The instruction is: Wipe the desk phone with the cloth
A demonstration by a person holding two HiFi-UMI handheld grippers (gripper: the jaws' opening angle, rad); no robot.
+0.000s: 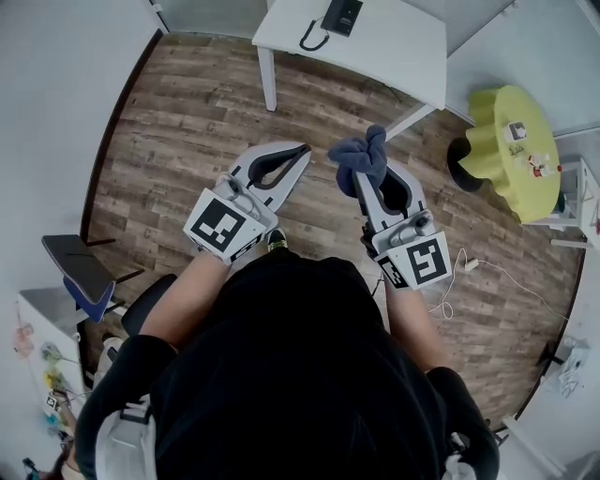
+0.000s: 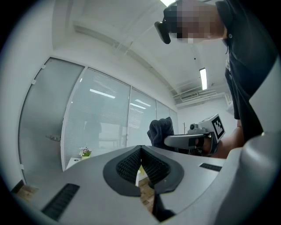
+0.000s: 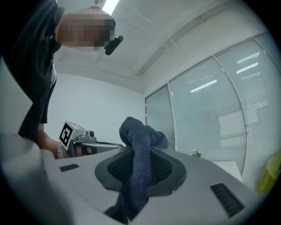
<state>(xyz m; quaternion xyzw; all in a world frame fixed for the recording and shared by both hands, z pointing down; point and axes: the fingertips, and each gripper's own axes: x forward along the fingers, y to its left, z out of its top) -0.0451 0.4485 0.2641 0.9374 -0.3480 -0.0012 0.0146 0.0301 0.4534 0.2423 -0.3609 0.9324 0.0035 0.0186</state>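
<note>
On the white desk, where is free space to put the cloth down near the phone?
The white desk is bare along its near edge and across its right part, from the desk phone to the right corner. Only the spot around the phone is occupied.

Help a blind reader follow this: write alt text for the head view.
Seen from above, the right gripper clamps a dark blue cloth, the left gripper shut and empty beside it. The desk phone sits on a white table ahead.

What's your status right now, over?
Right gripper shut on cloth. Left gripper shut, empty. Desk phone on white table ahead, not reached. No obstruction seen.
</note>
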